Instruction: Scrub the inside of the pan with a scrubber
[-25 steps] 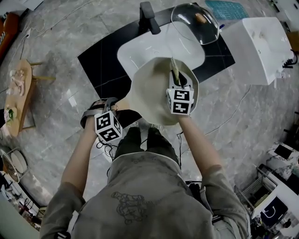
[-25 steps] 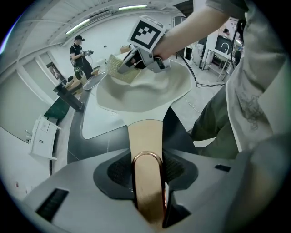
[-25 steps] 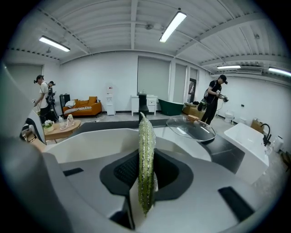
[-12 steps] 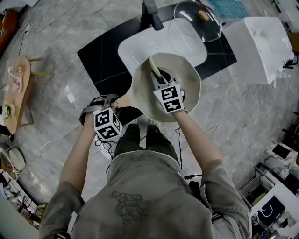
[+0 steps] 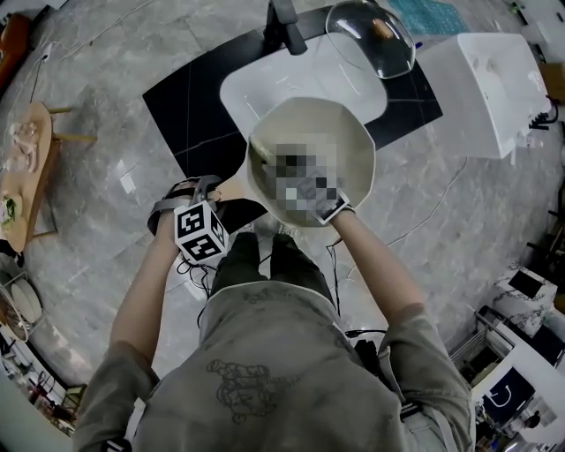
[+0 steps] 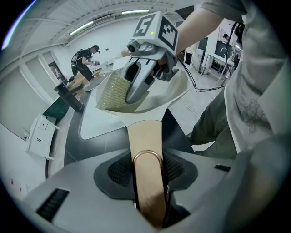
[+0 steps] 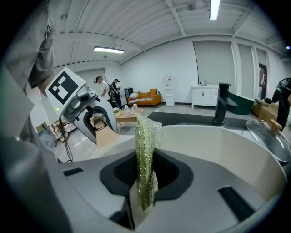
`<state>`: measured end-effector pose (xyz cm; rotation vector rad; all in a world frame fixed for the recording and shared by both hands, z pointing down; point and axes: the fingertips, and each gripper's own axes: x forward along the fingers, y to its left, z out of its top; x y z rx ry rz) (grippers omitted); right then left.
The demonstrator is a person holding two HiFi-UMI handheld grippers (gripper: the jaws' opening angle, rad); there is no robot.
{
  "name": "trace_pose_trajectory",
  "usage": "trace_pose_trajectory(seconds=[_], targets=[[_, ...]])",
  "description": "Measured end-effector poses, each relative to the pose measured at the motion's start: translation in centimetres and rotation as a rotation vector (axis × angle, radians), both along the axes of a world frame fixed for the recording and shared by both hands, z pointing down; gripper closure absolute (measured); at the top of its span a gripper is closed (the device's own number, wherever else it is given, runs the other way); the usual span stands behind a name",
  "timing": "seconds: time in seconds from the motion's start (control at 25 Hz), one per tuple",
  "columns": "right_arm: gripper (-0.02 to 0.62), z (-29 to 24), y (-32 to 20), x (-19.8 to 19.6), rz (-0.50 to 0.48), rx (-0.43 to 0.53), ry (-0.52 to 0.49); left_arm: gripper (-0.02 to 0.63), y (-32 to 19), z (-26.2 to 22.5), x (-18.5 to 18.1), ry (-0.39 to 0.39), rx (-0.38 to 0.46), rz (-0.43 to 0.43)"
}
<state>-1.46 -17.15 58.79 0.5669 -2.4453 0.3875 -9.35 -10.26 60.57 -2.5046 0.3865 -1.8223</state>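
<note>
- Found left gripper (image 6: pixel 148 170) clenched on wooden handle (image 6: pixel 144 136) of pan (image 6: pixel 175 88); metal loop (image 6: pixel 148 154) at handle end seated between jaws.
- Found right gripper (image 7: pixel 145 182) grasping scrubber (image 7: pixel 146 136), a yellow-green mesh sheet standing upright out of jaws.
- Observed pan held by handle above near edge of white sink (image 5: pixel 265 84), cream inside facing up.
- Noted scrubber inside pan, low against inner wall on handle side; contact likely, not confirmed.
- Recorded black faucet (image 5: pixel 284 19) behind sink and glass lid (image 5: pixel 369 40) at sink's far right corner, both beyond pan.
</note>
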Motion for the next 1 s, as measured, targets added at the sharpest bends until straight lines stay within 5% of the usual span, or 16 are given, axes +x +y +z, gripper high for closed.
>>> trace_pose_trajectory(seconds=[0.52, 0.88, 1.0], targets=[[0.514, -0.9, 9.7, 1.2, -0.363, -0.163, 0.061, 0.442, 0.0, -0.1, 0.0, 0.003, 0.006, 0.000], [0.515, -2.3, 12.4, 5.8, -0.368, -0.499, 0.046, 0.443, 0.0, 0.0, 0.0, 0.000, 0.020, -0.002], [0.515, -4.2, 10.0, 6.6, -0.273, -0.442, 0.034, 0.443, 0.0, 0.0, 0.0, -0.003, 0.021, 0.000]])
